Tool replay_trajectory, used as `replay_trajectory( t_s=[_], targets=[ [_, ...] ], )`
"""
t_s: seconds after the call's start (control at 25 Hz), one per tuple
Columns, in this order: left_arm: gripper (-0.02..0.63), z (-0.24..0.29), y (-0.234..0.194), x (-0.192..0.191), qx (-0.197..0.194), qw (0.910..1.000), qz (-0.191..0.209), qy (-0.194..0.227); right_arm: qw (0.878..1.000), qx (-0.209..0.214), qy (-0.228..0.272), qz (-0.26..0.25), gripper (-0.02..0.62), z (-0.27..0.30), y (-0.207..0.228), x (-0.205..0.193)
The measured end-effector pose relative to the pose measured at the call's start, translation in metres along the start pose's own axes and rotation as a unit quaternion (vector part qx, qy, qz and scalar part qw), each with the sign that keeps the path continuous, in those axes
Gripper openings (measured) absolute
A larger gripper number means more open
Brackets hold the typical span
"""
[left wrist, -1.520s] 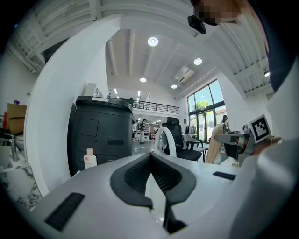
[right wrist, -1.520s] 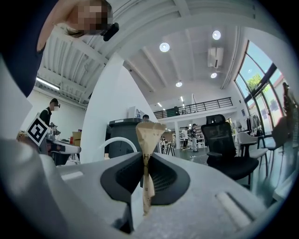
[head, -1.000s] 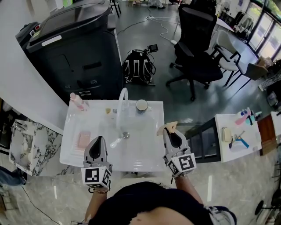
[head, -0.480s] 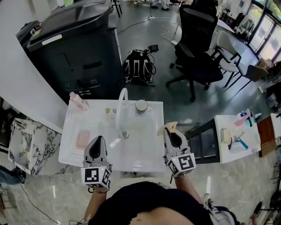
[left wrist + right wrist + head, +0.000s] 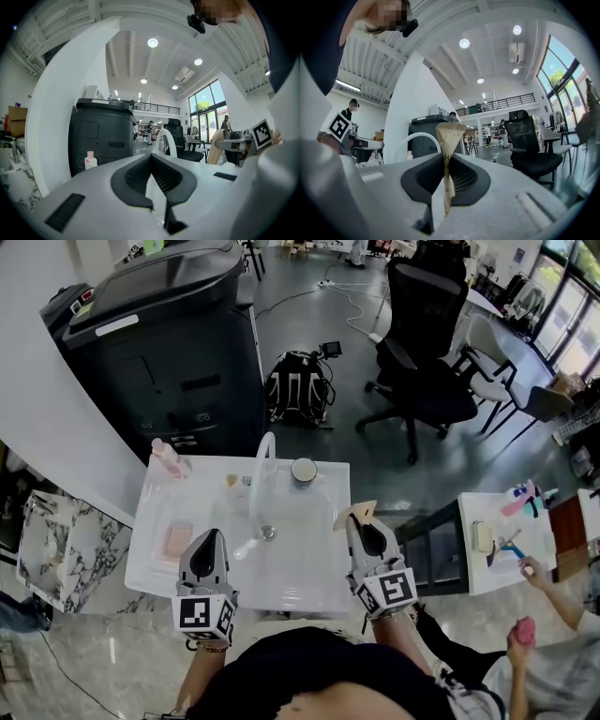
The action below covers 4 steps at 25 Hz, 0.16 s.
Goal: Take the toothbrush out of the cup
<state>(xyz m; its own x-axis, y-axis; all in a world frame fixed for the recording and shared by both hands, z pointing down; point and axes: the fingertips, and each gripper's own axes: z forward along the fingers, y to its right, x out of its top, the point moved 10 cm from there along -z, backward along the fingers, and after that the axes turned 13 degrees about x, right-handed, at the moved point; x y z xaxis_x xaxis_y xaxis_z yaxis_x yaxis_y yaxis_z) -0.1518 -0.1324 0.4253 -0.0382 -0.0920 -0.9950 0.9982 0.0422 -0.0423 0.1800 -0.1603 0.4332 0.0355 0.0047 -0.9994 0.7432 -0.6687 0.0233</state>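
A white-rimmed cup (image 5: 303, 469) stands at the far edge of the white basin (image 5: 309, 577), right of the arched white tap (image 5: 262, 460); nothing shows above its rim. My right gripper (image 5: 364, 524) hovers level over the basin's right edge, shut on a flat tan strip (image 5: 360, 511). In the right gripper view the strip (image 5: 449, 140) stands upright between the pads of the gripper (image 5: 446, 161), with dark print on it. My left gripper (image 5: 208, 538) is level over the basin's left front. Its jaws (image 5: 151, 157) meet with nothing between them.
A pink-capped bottle (image 5: 167, 457) stands at the basin's far left corner and a pink pad (image 5: 178, 539) lies on its left. Beyond are a black machine (image 5: 159, 334), a backpack (image 5: 298, 385) and an office chair (image 5: 427, 343). A person's hand (image 5: 531, 566) reaches the side table (image 5: 478, 568).
Both grippers have kept still. A person has come into view at the lower right, beside the side table.
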Motion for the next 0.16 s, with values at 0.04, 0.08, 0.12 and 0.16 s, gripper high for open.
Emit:
replay_trajectory(
  t_s=[0.04,0.08,0.12,0.16],
  targets=[
    [0.002,0.0001,0.0,-0.0003,0.0,1.0,0.0,0.0,1.0,0.001,0.0,0.0,0.029,0.0001,-0.0003,-0.0004],
    [0.002,0.0004,0.0001,-0.0004,0.0,1.0,0.0,0.0,1.0,0.002,0.0,0.0,0.029,0.0002,-0.0004,-0.0008],
    [0.002,0.0009,0.0004,-0.0003,-0.001,1.0,0.0,0.0,1.0,0.002,0.0,0.0,0.029,0.0002,-0.0004,-0.0011],
    [0.002,0.0015,0.0007,-0.0002,-0.001,1.0,0.0,0.001,1.0,0.003,-0.001,0.0,0.029,0.0003,-0.0004,-0.0014]
  ],
)
